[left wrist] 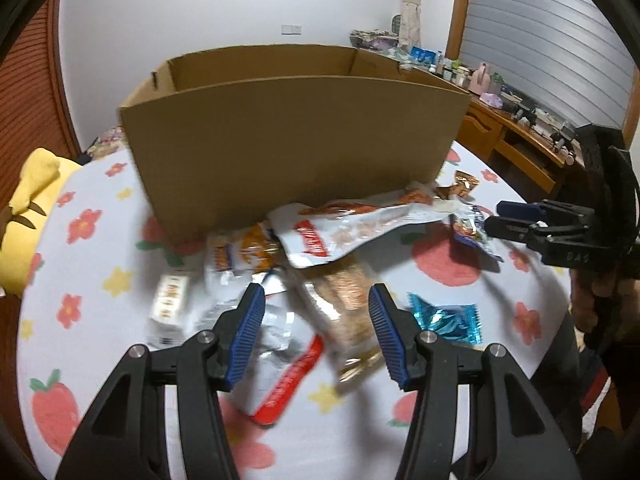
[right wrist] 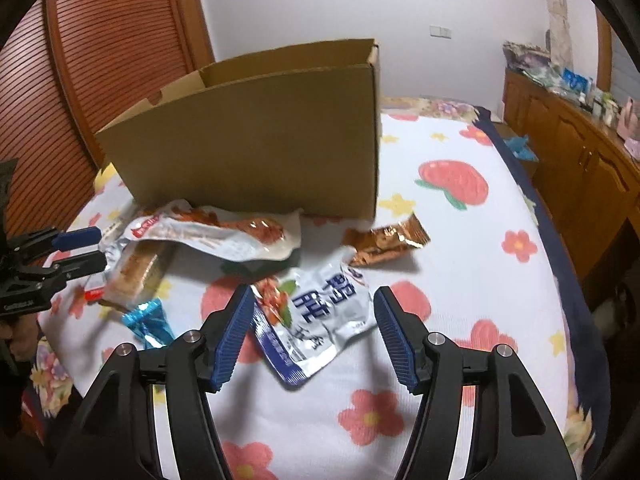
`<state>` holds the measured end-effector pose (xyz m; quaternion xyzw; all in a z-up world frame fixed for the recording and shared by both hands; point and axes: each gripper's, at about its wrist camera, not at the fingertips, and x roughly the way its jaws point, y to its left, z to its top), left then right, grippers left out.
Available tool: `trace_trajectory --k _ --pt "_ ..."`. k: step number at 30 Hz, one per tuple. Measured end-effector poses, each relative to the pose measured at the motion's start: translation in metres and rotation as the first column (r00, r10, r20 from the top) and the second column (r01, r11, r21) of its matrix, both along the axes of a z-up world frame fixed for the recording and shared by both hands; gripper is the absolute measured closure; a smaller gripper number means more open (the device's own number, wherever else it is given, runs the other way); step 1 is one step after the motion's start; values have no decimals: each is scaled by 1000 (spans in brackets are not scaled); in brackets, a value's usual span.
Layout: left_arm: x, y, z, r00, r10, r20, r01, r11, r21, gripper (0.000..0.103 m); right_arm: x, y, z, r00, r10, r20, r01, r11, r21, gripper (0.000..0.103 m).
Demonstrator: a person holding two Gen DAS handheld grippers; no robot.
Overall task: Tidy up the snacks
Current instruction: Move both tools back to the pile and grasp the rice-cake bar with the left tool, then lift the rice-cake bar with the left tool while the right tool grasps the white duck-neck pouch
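Note:
An open cardboard box [left wrist: 288, 136] stands on a flower-print cloth [left wrist: 452, 344]; it also shows in the right wrist view [right wrist: 256, 148]. Several snack packets lie in front of it. My left gripper [left wrist: 316, 300] is open above a tan cracker packet [left wrist: 348, 300] and a silver packet with a red edge [left wrist: 280, 360]. My right gripper [right wrist: 314, 304] is open over a silver-blue pouch [right wrist: 316, 320]. A long white-orange pouch [right wrist: 224, 232], a copper wrapper [right wrist: 384, 244] and a blue wrapper [right wrist: 148, 320] lie nearby.
A yellow plush [left wrist: 28, 216] sits at the cloth's left edge. A wooden desk with clutter [left wrist: 516, 120] stands at the right. A wooden slatted door [right wrist: 100, 52] is behind the box. The other gripper shows at each view's edge [left wrist: 520, 220].

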<state>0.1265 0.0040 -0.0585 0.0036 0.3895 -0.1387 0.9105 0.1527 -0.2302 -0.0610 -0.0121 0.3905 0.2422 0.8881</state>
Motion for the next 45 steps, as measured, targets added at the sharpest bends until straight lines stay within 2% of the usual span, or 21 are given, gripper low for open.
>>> trace_trajectory --k 7,17,22,24,29,31,40,45 --pt "16 -19 -8 998 17 -61 -18 1000 -9 48 -2 -5 -7 1000 -28 -14 28 999 14 35" --pt "29 -23 -21 993 56 -104 -55 998 9 37 0 1 -14 999 -46 -26 47 998 31 31" --pt "28 -26 -26 993 53 -108 -51 998 24 37 0 1 -13 998 -50 -24 50 998 37 29" --pt "27 -26 -26 993 50 -103 -48 999 25 39 0 0 -13 998 -55 -26 56 998 40 28" --pt "21 -19 -24 995 59 -83 -56 998 30 54 0 -2 -14 998 -63 -30 64 997 37 28" --pt "17 -15 -23 996 62 -72 -60 998 29 56 0 -2 -14 997 -65 -32 66 997 35 28" --pt "0 4 -10 996 84 -31 -85 996 -16 57 3 -3 -15 995 -82 -53 83 996 30 27" --pt "-7 14 -3 994 109 -2 -109 994 -16 57 11 3 -14 995 -83 -62 83 996 10 27"
